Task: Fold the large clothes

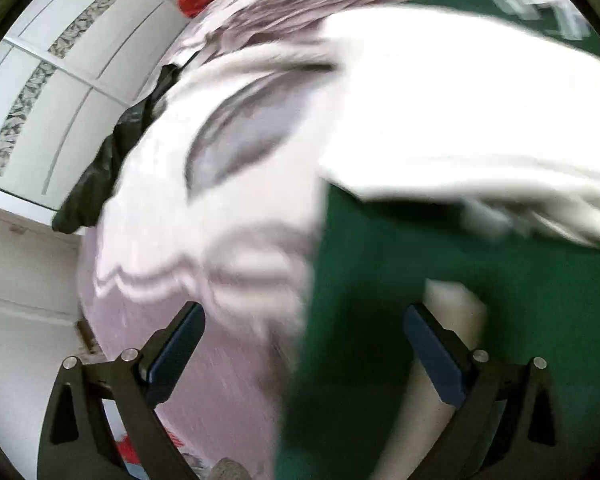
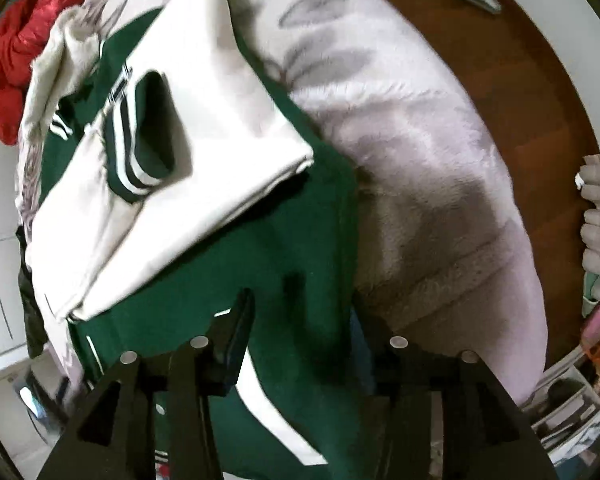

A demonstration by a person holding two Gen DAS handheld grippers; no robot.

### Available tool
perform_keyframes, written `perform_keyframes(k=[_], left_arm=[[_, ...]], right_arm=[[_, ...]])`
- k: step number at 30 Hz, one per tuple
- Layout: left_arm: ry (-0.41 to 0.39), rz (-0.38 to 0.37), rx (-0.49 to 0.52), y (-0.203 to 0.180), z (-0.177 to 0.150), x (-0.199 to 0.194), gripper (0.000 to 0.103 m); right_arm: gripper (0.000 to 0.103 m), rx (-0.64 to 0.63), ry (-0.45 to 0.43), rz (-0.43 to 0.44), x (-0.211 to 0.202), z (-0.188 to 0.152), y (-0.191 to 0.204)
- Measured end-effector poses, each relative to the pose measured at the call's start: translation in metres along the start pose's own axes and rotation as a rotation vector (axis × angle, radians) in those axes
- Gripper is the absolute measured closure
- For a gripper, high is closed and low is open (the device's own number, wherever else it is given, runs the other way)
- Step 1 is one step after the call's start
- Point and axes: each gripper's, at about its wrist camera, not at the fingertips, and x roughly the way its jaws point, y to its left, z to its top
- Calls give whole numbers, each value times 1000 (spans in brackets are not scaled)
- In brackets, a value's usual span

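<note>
Green jacket with white sleeves lying flat on a pale pink blanket covering a bed. Both white sleeves folded inward across the green body, the striped green-and-white cuff of one resting on top of the other. Collar end toward the far side, next to a red garment bunched at the head of the bed.

Left gripper hanging above the near edge of the jacket, fingers spread wide, nothing between them; pink blanket under the left finger, green cloth under the right. Left view heavily blurred; a dark garment visible at the blanket's far edge, white cupboard doors behind.

Right gripper pointing steeply down over the lower green part of the jacket, fingers partly apart with green cloth showing in the gap. Cannot tell whether the pads press on the cloth or stand clear of it. Brown wooden floor beyond the bed.
</note>
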Motion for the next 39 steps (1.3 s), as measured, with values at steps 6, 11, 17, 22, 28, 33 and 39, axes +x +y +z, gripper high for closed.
perform_keyframes(k=[6, 11, 17, 22, 28, 33, 39], left_arm=[[-8, 31, 81, 1, 35, 38, 0], [-6, -99, -13, 30, 29, 50, 0], [-32, -89, 31, 21, 27, 41, 0], [-32, -126, 12, 25, 25, 45, 0], [-30, -135, 5, 33, 27, 45, 0], [-44, -113, 6, 27, 23, 42, 0], [-39, -92, -5, 25, 23, 42, 0]], right_arm=[[54, 7, -1, -66, 14, 13, 9], [54, -15, -45, -109, 10, 14, 19], [62, 0, -6, -64, 34, 48, 12], [92, -82, -29, -271, 57, 47, 22], [91, -40, -18, -305, 36, 42, 27], [63, 108, -212, 72, -31, 25, 36], [46, 18, 77, 297, 75, 79, 82]])
